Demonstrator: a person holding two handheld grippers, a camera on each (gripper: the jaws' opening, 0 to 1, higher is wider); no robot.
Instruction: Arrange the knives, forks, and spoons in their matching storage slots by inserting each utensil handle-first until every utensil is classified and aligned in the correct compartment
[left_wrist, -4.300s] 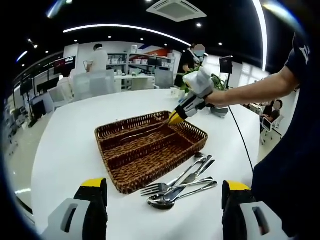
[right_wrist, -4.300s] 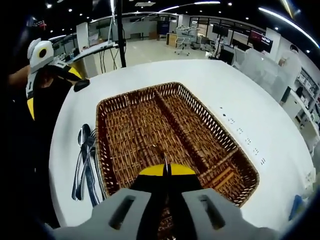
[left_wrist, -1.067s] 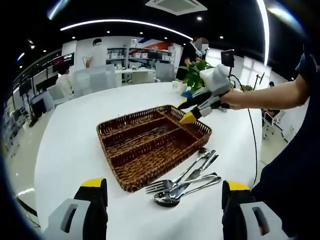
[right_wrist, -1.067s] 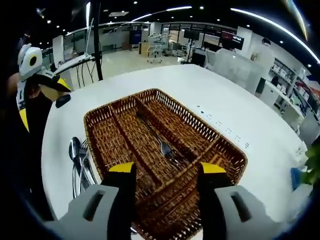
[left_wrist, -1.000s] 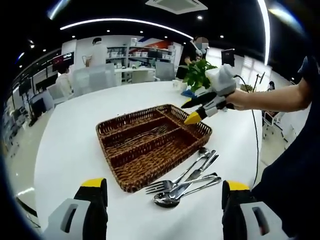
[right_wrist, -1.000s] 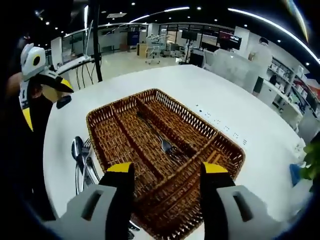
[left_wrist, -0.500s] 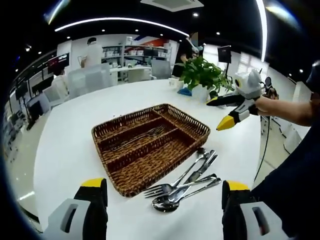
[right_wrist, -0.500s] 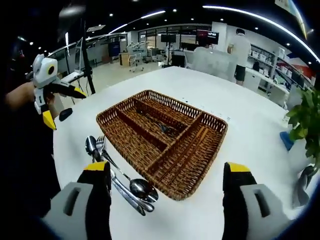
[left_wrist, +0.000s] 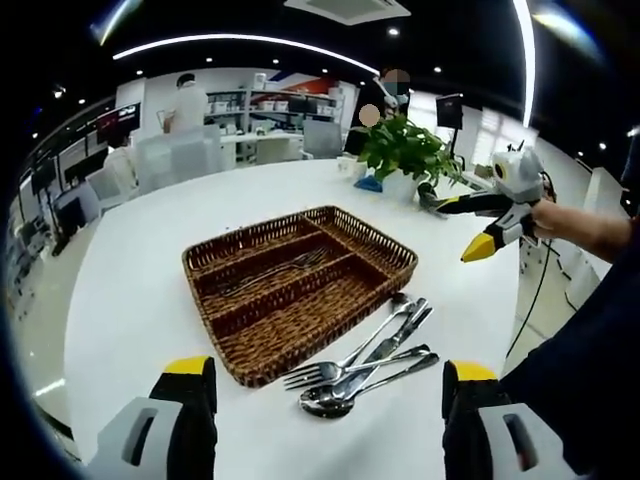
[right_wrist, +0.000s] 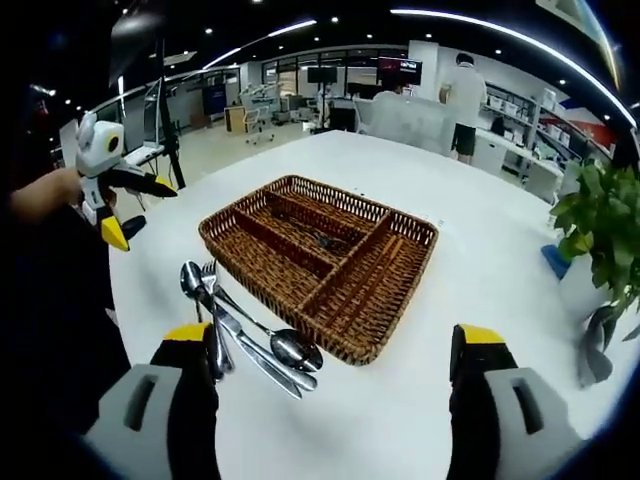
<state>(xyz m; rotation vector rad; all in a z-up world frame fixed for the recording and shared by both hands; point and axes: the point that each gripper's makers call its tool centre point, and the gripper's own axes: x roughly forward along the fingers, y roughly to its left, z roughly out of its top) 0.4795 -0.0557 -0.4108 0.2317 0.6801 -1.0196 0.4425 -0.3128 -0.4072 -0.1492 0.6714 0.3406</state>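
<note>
A brown wicker tray (left_wrist: 400, 262) with three long slots and a short cross slot lies on the white table. One fork (left_wrist: 272, 274) rests in its middle slot, also seen in the right gripper view as the fork (right_wrist: 322, 240) inside the tray (right_wrist: 345, 350). A loose pile of forks, spoons and knives (left_wrist: 365, 355) lies on the table beside the tray, pile (right_wrist: 245, 340). My left gripper (left_wrist: 325, 400) hovers open and empty before the pile. My right gripper (right_wrist: 333, 380) is open and empty, held off to the tray's side; it appears as the right gripper (left_wrist: 450, 228).
A potted green plant (left_wrist: 405, 150) stands at the table's far edge, plant (right_wrist: 600, 230). The left gripper (right_wrist: 148, 218) shows at the left, held by a hand. The table edge curves nearby; people and desks stand in the background.
My right gripper, earlier shut on a fork over the tray, has opened, left the fork in the middle slot and drawn back away from the tray. The left gripper stays open.
</note>
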